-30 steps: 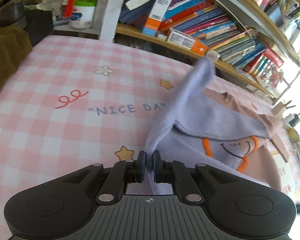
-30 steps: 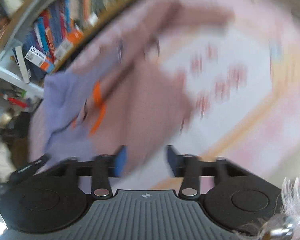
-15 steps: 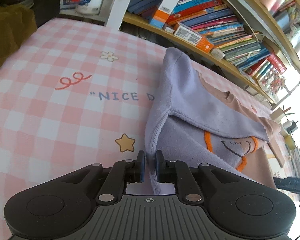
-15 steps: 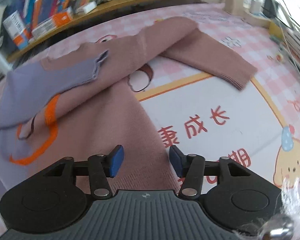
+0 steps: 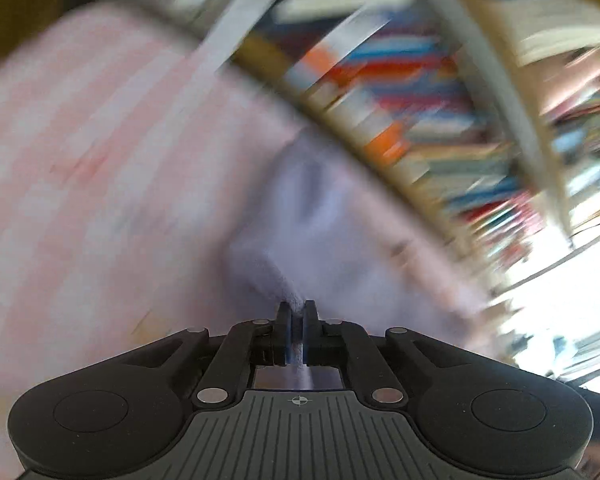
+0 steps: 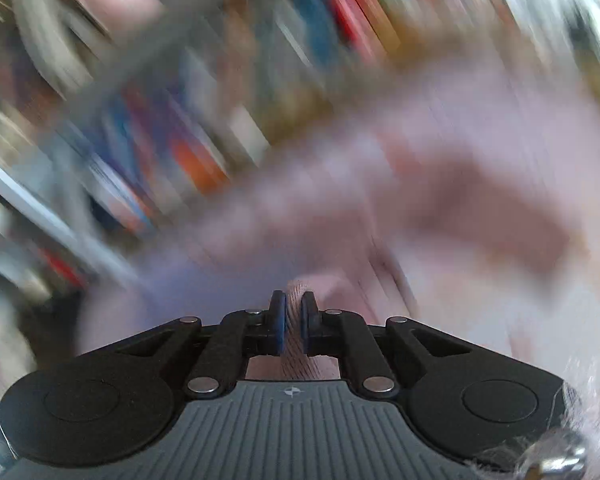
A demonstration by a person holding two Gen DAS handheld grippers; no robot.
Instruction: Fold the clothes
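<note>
Your right gripper, wide apart before, now pinches the sweater; left gripper still clamps its lilac edge. Both views blurred.

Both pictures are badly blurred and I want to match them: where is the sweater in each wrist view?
Left wrist: the sweater, lilac here, runs from centre down into the shut left claw.
Right wrist: its pink knit edge sits pinched in the right claw, body smeared beyond.
Shared landmark: the bookshelf behind.
</note>
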